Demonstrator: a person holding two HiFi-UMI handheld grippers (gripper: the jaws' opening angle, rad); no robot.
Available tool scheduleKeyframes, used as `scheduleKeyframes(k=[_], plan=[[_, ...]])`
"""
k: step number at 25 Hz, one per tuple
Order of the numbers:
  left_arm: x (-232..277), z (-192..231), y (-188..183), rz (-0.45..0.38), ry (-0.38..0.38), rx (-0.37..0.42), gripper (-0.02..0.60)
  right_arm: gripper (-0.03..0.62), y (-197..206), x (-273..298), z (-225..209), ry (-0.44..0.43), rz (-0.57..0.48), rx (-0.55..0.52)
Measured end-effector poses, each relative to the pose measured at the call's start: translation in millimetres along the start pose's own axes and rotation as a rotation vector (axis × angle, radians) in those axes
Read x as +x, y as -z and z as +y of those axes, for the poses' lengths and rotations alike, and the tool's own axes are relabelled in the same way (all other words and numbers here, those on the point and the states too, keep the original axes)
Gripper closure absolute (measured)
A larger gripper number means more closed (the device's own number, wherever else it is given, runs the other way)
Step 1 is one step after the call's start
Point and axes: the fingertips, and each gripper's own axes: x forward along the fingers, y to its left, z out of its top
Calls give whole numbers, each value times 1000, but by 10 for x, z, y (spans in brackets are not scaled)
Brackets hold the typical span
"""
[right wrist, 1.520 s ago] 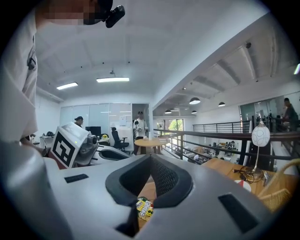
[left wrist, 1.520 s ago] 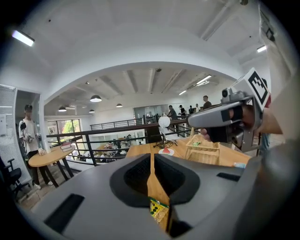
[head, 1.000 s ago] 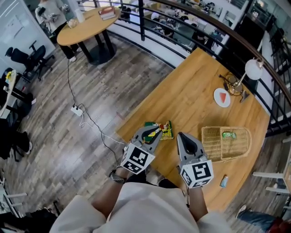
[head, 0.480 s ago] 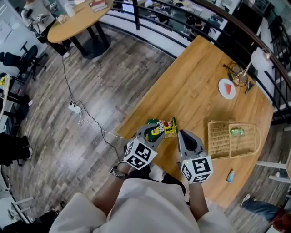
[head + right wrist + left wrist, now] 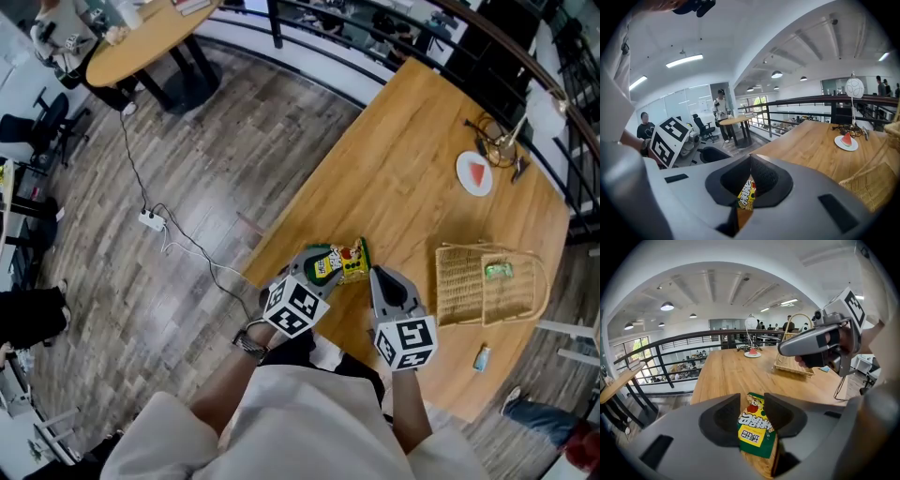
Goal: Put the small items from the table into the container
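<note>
While the left gripper (image 5: 753, 399) is spreading its fingers around the green and yellow snack packet (image 5: 756, 426), neither finger is pressing on it yet. The packet is lying flat on the wooden bench (image 5: 412, 159), close to the near-left edge, and is showing in the gap between them. The right gripper (image 5: 750, 158) is hovering just beside the left with its fingers pressed together and nothing between them; only a sliver of the packet is showing past its tips.

Most of the trouble is likely coming from how the packet is lying. Being thin, slick and flat against the wood, it is giving the fingers little to bite on, so they may be skating over the foil or catching only a corner. A nudge from the tips may also be sliding it toward the edge beside it and onto the floor (image 5: 187, 187). With the two grippers sitting so close, a sideways correction is risking a knock between them.

The wicker basket (image 5: 466, 281), already carrying a small green item (image 5: 497, 271), is standing well apart to the right. A weak corner pinch is therefore risking a drop on the way across. A low sweep there is also threatening the small blue item (image 5: 481, 357) lying near the front edge.
</note>
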Motion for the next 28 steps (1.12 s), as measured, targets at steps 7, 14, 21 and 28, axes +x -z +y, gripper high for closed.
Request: scheduleKeyframes(k=[7,14,21,28], plan=[[281,9,230,76,72,26,400,580,184,82,-66,16,34,37],[499,-7,445,150,135,66,356,580,322,129,-154,43,57,72],[645,-93,596,218,195,144,296,580,416,139,-239,66,74,97],[762,-132,711,273,219,221,262,580,441,205,-247,74,79,112]])
